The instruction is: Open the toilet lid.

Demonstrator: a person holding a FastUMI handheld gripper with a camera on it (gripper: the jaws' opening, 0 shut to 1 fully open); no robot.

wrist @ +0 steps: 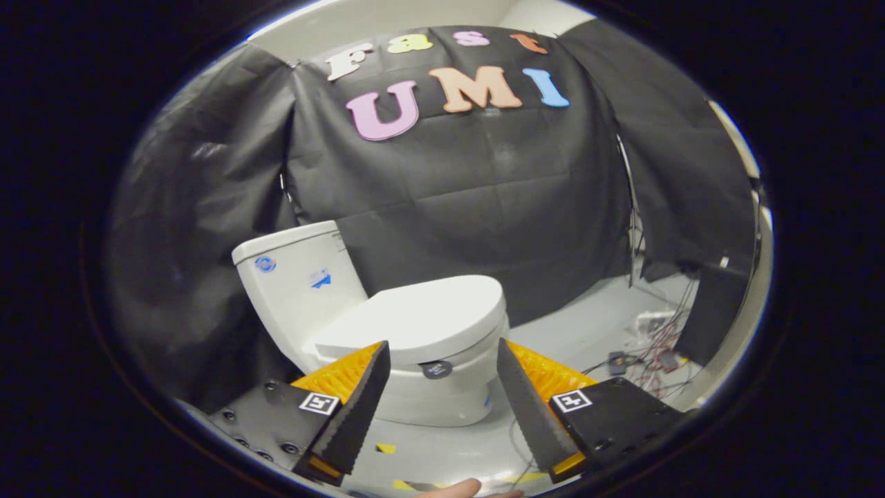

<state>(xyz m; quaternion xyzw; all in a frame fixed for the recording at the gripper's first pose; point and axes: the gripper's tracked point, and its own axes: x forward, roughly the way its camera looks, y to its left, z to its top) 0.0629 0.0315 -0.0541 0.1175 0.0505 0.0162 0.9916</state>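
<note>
White and closed, the toilet lid (pixel 422 315) lies flat on the bowl (pixel 435 398), just beyond the gripper's (pixel 442 356) fingertips and facing the gap between them. The fingers stand wide apart and hold nothing, clear of the lid's front edge. A small dark round tag (pixel 436 369) sits on the bowl's front under the lid. The tank (pixel 294 277) rises behind, against the black cloth wall (pixel 484 200). Cables (pixel 650 356) lie tangled on the pale floor (pixel 581 332) to the right of the toilet.

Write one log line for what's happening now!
toilet lid: closed | gripper: fingers open, short of lid, holding nothing | tank: behind lid
</note>
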